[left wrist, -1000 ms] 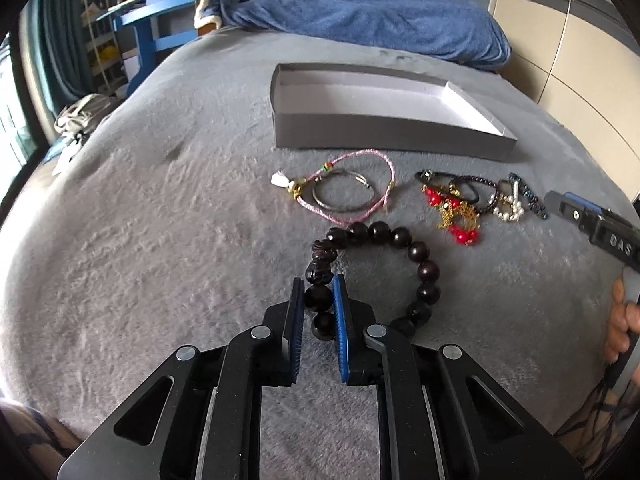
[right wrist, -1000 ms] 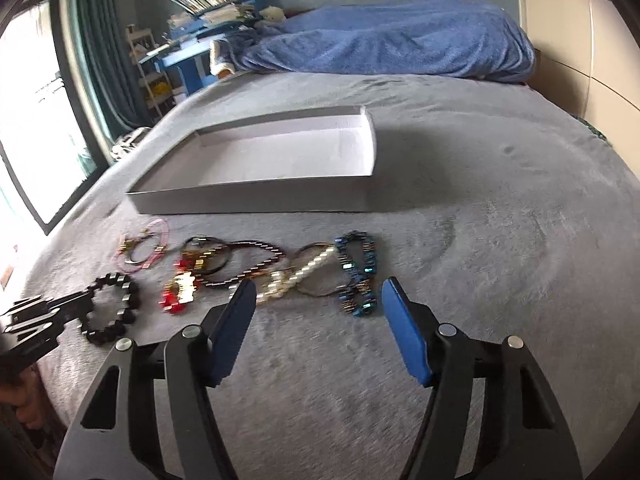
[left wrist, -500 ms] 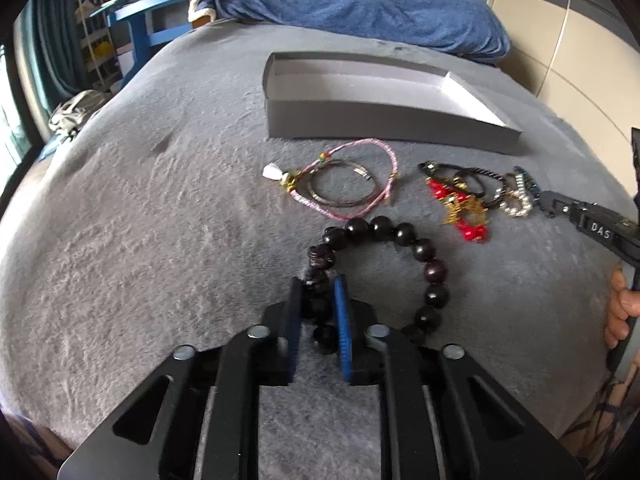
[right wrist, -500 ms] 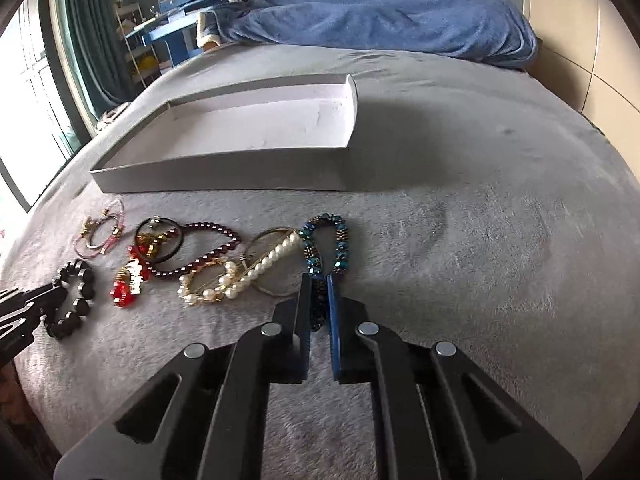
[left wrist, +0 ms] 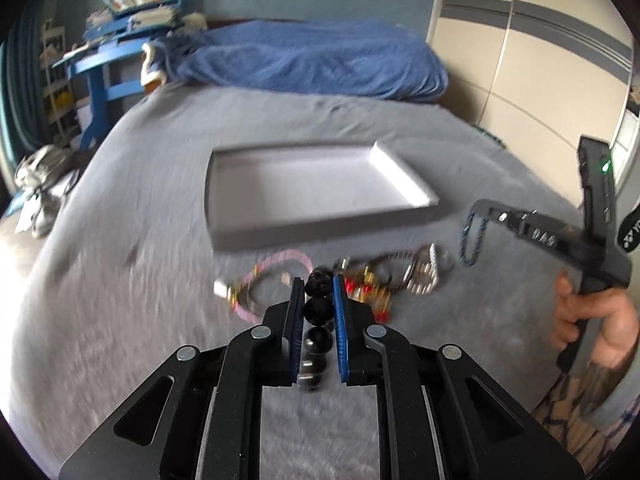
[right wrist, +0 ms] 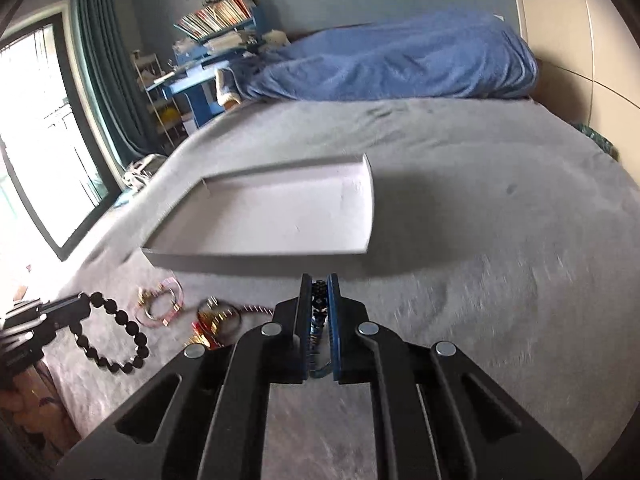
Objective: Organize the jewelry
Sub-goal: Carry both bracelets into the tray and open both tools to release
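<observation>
My left gripper is shut on a black bead bracelet and holds it above the grey bed; the bracelet hangs from it in the right wrist view. My right gripper is shut on a blue bead bracelet, which dangles from it in the left wrist view. An empty shallow grey box lies ahead, also in the right wrist view. A pink cord bracelet, red-and-gold pieces and a pearl bracelet lie on the bed in front of the box.
A rumpled blue blanket lies at the far end of the bed. A blue desk with books and shelves stand at the left. A window with teal curtains is at the left, cabinet doors at the right.
Both grippers have lifted off the bed with their bracelets and moved toward the box. The right gripper closed on the blue bracelet within the last second.
</observation>
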Demonstrator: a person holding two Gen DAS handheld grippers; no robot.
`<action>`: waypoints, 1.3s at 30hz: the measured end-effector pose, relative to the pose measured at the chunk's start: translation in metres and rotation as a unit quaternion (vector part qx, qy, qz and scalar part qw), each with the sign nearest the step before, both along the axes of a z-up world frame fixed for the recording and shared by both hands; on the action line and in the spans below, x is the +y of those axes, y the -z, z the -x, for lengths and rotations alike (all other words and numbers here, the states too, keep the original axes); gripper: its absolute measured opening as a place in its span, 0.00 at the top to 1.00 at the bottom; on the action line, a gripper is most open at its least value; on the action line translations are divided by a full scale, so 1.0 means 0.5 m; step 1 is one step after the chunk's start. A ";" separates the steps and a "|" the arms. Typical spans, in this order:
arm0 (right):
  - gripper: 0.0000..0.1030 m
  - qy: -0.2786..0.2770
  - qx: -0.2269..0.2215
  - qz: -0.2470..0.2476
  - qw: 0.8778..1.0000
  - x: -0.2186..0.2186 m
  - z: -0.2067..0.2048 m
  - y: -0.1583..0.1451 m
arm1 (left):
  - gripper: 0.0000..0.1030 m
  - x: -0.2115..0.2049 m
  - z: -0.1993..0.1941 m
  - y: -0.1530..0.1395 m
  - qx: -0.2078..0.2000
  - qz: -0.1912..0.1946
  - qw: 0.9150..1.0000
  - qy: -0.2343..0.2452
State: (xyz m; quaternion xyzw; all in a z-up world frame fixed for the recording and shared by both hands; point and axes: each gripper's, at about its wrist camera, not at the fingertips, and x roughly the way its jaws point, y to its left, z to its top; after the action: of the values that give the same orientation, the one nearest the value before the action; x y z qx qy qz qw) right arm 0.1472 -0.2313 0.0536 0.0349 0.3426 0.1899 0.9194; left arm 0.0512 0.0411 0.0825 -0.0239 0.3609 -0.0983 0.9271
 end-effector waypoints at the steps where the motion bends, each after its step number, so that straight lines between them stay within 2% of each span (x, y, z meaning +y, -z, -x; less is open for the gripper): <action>1: 0.93 -0.003 -0.003 -0.002 1.000 0.005 -0.005 -0.009 | 0.86 0.001 -0.009 -0.014 -0.006 -0.001 1.000 0.003; 7: 0.93 -0.027 -0.018 -0.019 0.999 0.032 -0.049 -0.058 | 0.86 0.026 -0.084 -0.089 -0.035 0.007 0.999 0.007; 11: 0.93 -0.036 -0.018 -0.039 0.998 0.046 -0.099 -0.076 | 0.86 0.034 -0.144 -0.101 -0.045 0.010 0.999 0.006; 16: 0.93 -0.040 0.007 -0.064 0.997 0.061 -0.161 -0.053 | 0.86 0.036 -0.220 -0.065 -0.028 0.013 1.000 0.000; 20: 0.93 -0.046 0.025 -0.062 0.997 0.083 -0.189 -0.019 | 0.86 0.030 -0.259 -0.032 -0.016 0.013 1.000 0.000; 23: 0.93 -0.049 0.031 -0.061 0.996 0.096 -0.201 -0.004 | 0.86 0.017 -0.280 -0.015 -0.014 -0.001 1.000 0.001; 26: 0.93 -0.039 0.039 -0.036 0.998 0.104 -0.212 0.017 | 0.85 0.016 -0.303 0.012 0.003 -0.010 1.000 -0.003; 29: 0.93 -0.020 0.053 -0.004 0.998 0.096 -0.229 0.048 | 0.85 0.029 -0.332 0.061 0.039 -0.024 0.999 -0.021; 32: 0.93 0.001 0.061 0.007 0.998 0.083 -0.236 0.068 | 0.85 0.050 -0.344 0.096 0.062 -0.036 0.997 -0.039; 34: 0.91 0.008 0.060 0.013 0.998 0.076 -0.239 0.075 | 0.79 0.057 -0.340 0.107 0.068 -0.049 0.995 -0.047; 36: 0.88 0.010 0.057 0.017 0.998 0.072 -0.236 0.079 | 0.65 0.061 -0.330 0.105 0.061 -0.050 0.996 -0.050; 37: 0.76 0.011 0.054 0.017 0.998 0.070 -0.233 0.078 | 0.62 0.063 -0.322 0.102 0.059 -0.051 0.996 -0.053; 38: 0.63 0.013 0.049 0.018 0.999 0.066 -0.229 0.077 | 0.53 0.065 -0.312 0.099 0.054 -0.049 0.996 -0.054; 39: 0.57 0.016 0.042 0.015 0.999 0.061 -0.224 0.074 | 0.44 0.066 -0.302 0.095 0.048 -0.048 0.996 -0.056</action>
State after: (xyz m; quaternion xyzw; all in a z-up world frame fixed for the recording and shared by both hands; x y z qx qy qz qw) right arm 0.2591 -0.2006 0.0164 0.0342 0.3835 0.1686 0.9074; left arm 0.2023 0.0741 0.0349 -0.0037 0.4072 -0.0278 0.9129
